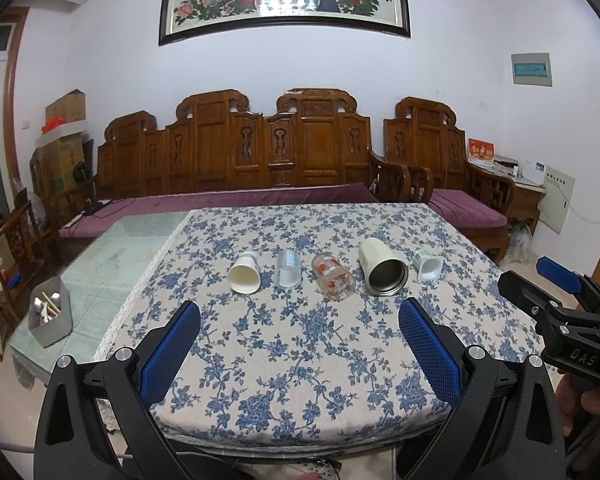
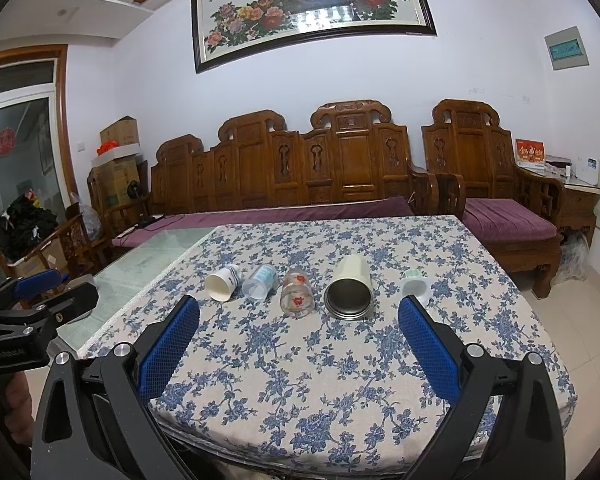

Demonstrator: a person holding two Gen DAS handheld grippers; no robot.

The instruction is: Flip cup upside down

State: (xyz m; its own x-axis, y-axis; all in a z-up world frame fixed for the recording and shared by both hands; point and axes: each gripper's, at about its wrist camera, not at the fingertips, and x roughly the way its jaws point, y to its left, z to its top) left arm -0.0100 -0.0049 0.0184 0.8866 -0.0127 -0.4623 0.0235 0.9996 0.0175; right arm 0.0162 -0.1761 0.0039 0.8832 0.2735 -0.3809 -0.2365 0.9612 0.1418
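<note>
Five cups are laid on their sides in a row across the table [image 1: 300, 360], which is covered by a cloth with blue flowers. Their open mouths are turned toward the cameras. At the left end a white paper cup [image 1: 244, 274] is seen, and its inside looks bare. Next to it a clear plastic cup [image 1: 287, 270] is laid, then a glass cup with red flowers [image 1: 334, 276]. After that comes a big cream cup with a dark metal inside [image 1: 382, 268]. At the right end a small white and green cup [image 1: 428, 266] is found. Nothing can be seen inside any of them. The cups are set close together, but whether they touch cannot be told.

The left gripper [image 1: 300, 354] is held low at the near edge of the table, pointed at the row. Its blue fingers [image 1: 172, 346] are spread wide and nothing is held between them. The right gripper [image 2: 300, 354] is held the same way, just beside it, with its fingers [image 2: 428, 348] wide apart too. Both are kept well back from the cups.

Only in the left wrist view is a grey bin with chopsticks and spoons [image 1: 51, 316] shown, on the glass tabletop to the left. In the right wrist view more of a glass door [image 2: 16, 152] and a black pile [image 2: 24, 220] beside it are shown.
</note>
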